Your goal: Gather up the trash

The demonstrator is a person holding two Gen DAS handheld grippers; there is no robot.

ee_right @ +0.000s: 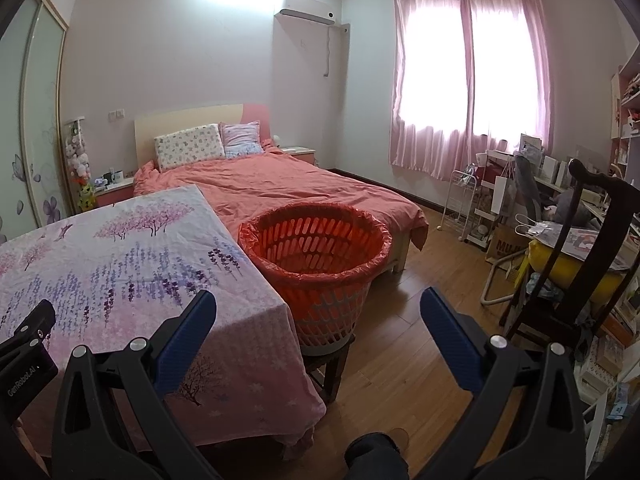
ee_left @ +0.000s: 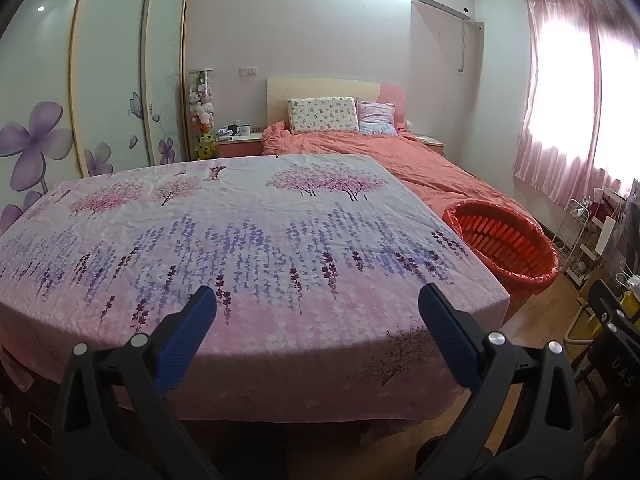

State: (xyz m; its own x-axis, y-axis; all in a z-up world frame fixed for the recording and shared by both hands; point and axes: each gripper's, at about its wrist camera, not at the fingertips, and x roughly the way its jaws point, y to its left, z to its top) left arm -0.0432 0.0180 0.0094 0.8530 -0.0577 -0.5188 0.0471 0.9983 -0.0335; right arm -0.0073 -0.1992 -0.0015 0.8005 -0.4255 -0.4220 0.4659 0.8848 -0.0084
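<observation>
- Left wrist view: left tongs (ee_left: pixel 318 306) spread wide, nothing between the blue pads, hovering over the near edge of the desk (ee_left: pixel 240 240).
- Desk draped in a floral cloth (ee_left: pixel 280 320) printed with pink trees and purple lavender; cloth surface bare.
- Just beside the desk's right edge: orange laundry basket (ee_left: pixel 508 276) lined with a red plastic bag (ee_left: pixel 452 212), bag rim folded over the basket's top.
- Nothing visible inside the basket from either view, though the bottom partly hidden in the left view.
- Beyond the desk: bed (ee_left: pixel 420 160) with a salmon duvet, two pillows (ee_left: pixel 324 114) propped against the headboard.
- Left of the bed: nightstand (ee_left: pixel 240 140) carrying mugs, and a tall clear tube of plush toys (ee_left: pixel 201 108).
- Far left: wardrobe (ee_left: pixel 112 80) with purple flower decals on sliding doors.
- Right wrist view: right tongs (ee_right: pixel 318 306) also spread wide and empty, pointed at the wooden floor (ee_right: pixel 400 340) just right of the basket (ee_right: pixel 316 256).
- Basket standing on a small dark stool (ee_right: pixel 332 364), touching the desk's cloth edge.
- Left gripper body poking in at the lower left corner, over the desk (ee_right: pixel 120 260).
- Right side: dark wooden chair (ee_right: pixel 592 240) with a yellow cushion (ee_right: pixel 560 268), a cluttered shelf area behind, white wire rack (ee_right: pixel 464 208).
- Pink curtains (ee_right: pixel 472 80) drawn over a bright window; air conditioner (ee_right: pixel 308 10) high on the wall.
- Dark shoe tip (ee_right: pixel 372 452) at the bottom edge, between the fingers.
</observation>
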